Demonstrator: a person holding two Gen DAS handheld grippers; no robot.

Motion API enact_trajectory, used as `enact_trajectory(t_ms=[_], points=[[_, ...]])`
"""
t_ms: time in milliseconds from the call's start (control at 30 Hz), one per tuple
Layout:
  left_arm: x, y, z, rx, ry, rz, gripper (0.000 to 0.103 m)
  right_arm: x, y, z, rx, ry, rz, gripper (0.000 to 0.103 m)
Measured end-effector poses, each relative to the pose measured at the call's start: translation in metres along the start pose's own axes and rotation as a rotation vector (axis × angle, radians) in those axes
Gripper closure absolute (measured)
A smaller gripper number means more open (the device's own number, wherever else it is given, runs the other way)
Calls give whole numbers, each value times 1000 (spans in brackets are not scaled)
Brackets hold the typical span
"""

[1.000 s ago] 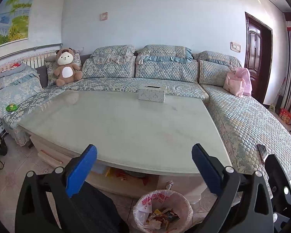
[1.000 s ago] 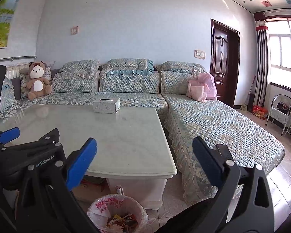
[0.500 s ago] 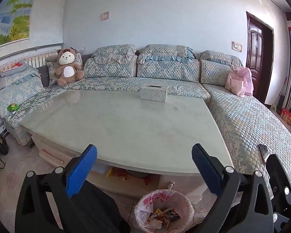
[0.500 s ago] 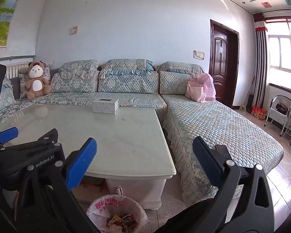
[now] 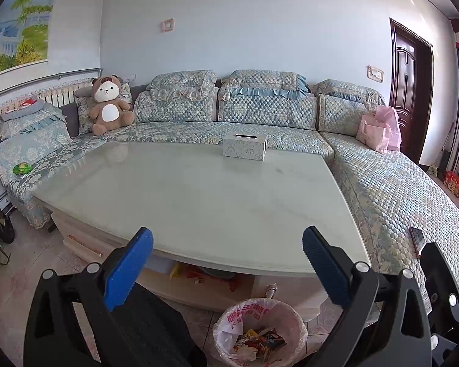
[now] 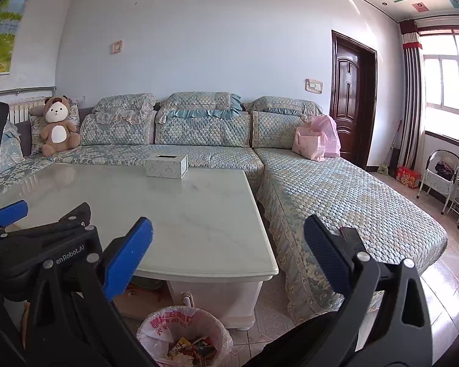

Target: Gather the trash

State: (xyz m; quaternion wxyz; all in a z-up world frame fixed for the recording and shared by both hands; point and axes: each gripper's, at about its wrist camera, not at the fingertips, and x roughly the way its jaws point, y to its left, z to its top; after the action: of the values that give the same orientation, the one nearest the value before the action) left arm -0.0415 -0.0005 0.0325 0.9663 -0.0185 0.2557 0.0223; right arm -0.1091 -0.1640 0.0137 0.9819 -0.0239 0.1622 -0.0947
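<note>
You held the left gripper (image 5: 228,263) spread wide with nothing between its blue pads (image 5: 128,267), raised over the near edge of the pale surface (image 5: 199,195). Your right gripper (image 6: 228,260) was likewise released and empty, hovering beside the surface's near right corner, with the left gripper's body showing at the left edge of its view. Directly below both, on the tiled floor against the surface's base, stood the trash bin (image 5: 261,312), lined with a pink-printed plastic bag and already holding colourful wrappers (image 5: 260,344). More scraps lay on the shelf under the surface (image 5: 199,273). A patterned tissue box (image 5: 244,146) sat at the far side of the surface, well apart from the grippers. Beyond it ran the quilted sofa (image 5: 391,189), where a green wrapper (image 5: 22,168) rested on the left seat, a teddy bear (image 5: 109,105) sat in the corner, a pink bag (image 5: 378,131) leaned near the dark door, and a phone (image 5: 416,237) lay on the right section.
</note>
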Motion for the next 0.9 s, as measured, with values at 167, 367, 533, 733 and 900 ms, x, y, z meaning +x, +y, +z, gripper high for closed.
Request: enact_trajectory(t_ms=[167,367,533,733,900], points=[[1,0,0,0,2,1,7,1,0,0,-1,1,0,6],[1,0,-1,1,3,4,7,1,-1,0,2,0,3,6],[2,0,-2,1,4,4,7,1,-1,0,1,1,3,6],[1,0,-2,-2,6,6,7,2,-3,-1,-2,0,3,6],[0,-1,-3,-3,2,12,7,3,-3,-2,-3,-1,4,6]])
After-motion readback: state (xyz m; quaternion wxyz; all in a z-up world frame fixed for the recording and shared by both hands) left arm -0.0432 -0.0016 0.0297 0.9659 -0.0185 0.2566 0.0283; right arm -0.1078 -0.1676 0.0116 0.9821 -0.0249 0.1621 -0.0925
